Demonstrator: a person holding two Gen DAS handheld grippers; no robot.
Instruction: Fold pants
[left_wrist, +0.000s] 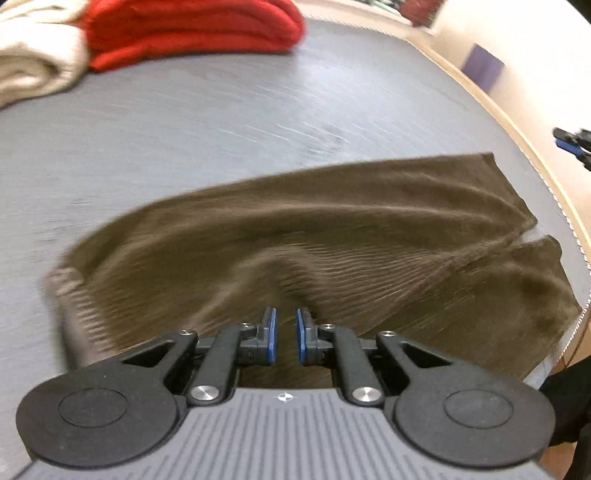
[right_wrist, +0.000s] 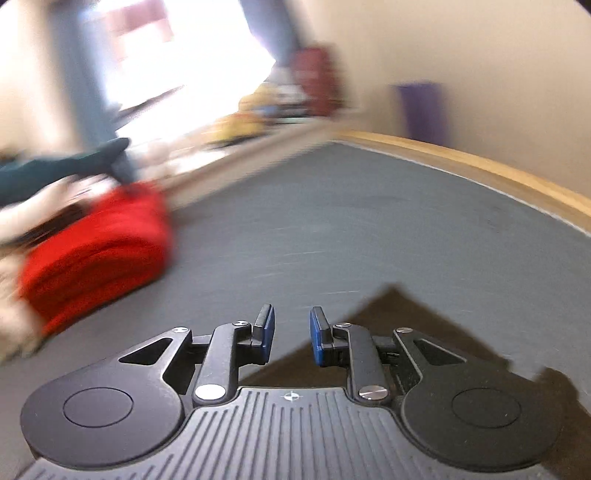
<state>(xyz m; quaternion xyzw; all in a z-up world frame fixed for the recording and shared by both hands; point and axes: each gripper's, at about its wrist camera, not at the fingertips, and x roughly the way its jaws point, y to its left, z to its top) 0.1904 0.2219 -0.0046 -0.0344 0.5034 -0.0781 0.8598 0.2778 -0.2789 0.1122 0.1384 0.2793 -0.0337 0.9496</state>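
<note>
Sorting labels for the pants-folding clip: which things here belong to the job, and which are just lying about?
Job:
brown pants
left tool
right tool
grey table

Lying about:
folded red garment
cream garment
dark teal cloth
purple object

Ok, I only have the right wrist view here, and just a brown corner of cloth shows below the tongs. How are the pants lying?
Observer: The brown pants lie spread across the grey table, legs side by side, with a split between them at the right end.
Operator: Is the left side gripping them?
Observer: No. The left tongs sit over the near part of the cloth, pads slightly apart, nothing clamped between them.
Operator: Anything next to that red pile? It's a blur for me.
Observer: A cream folded garment lies against the left side of the red folded garment.
</note>
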